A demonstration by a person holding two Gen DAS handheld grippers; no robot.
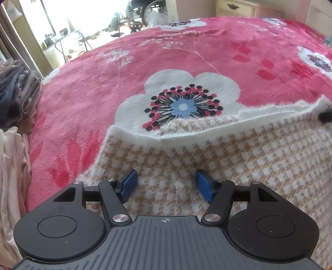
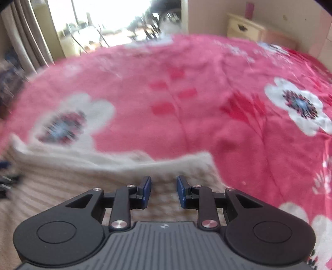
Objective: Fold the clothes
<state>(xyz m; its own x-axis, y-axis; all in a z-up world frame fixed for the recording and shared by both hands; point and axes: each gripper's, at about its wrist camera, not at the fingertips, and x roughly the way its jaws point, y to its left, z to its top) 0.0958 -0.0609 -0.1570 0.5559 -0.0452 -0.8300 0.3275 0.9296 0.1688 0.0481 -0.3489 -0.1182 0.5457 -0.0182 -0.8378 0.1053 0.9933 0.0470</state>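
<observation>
A tan-and-white checked garment (image 1: 238,157) with a fluffy white trim lies flat on a pink flowered blanket (image 1: 87,99) that covers the bed, close to the bed's near edge; its white border runs across the blanket over part of a large white flower print (image 1: 184,97); the left gripper (image 1: 167,183) hangs over the checked cloth with its blue pads (image 1: 129,184) wide apart and nothing between them; the right gripper (image 2: 164,191) sits over the garment's far right corner (image 2: 199,164), its pads parted by a narrower gap, empty too, though that view is blurred; at the bed's left edge a pile of grey folded clothes (image 1: 18,89) rests, with pale pink cloth (image 1: 12,176) nearer; a cream dresser (image 1: 238,8) stands beyond the far edge.
</observation>
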